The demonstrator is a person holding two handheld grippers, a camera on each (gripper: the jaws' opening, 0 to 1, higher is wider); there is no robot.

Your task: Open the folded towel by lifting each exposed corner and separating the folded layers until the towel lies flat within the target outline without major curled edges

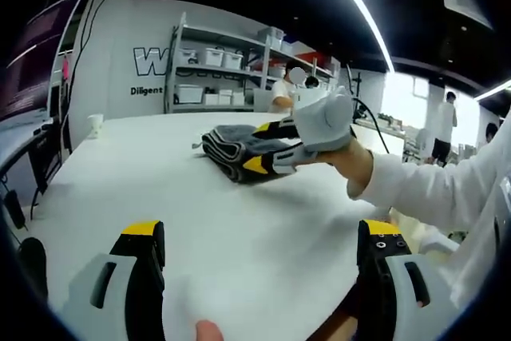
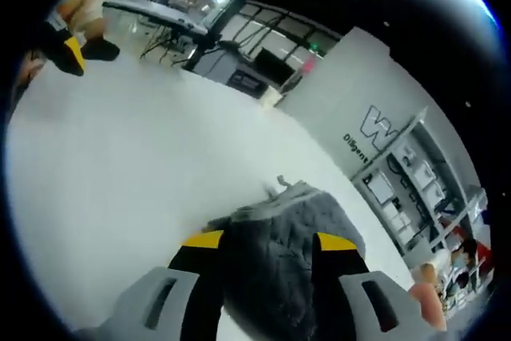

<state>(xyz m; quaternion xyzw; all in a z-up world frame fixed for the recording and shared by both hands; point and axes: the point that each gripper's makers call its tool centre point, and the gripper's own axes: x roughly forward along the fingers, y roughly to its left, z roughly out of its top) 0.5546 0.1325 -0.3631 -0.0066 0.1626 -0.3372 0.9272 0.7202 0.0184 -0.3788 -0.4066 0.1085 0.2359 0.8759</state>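
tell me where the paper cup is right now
In the left gripper view the paper cup stands near the white table's far left edge, well apart from the folded grey towel.

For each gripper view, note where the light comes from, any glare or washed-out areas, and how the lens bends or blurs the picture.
Left gripper view: ceiling light strips curve with the fisheye; the window area at right is blown out; the towel is fairly sharp, the shelves softer. Right gripper view: strongly tilted, the white table glares pale, the towel between the right gripper jaws looks soft, and the wall lettering bows.
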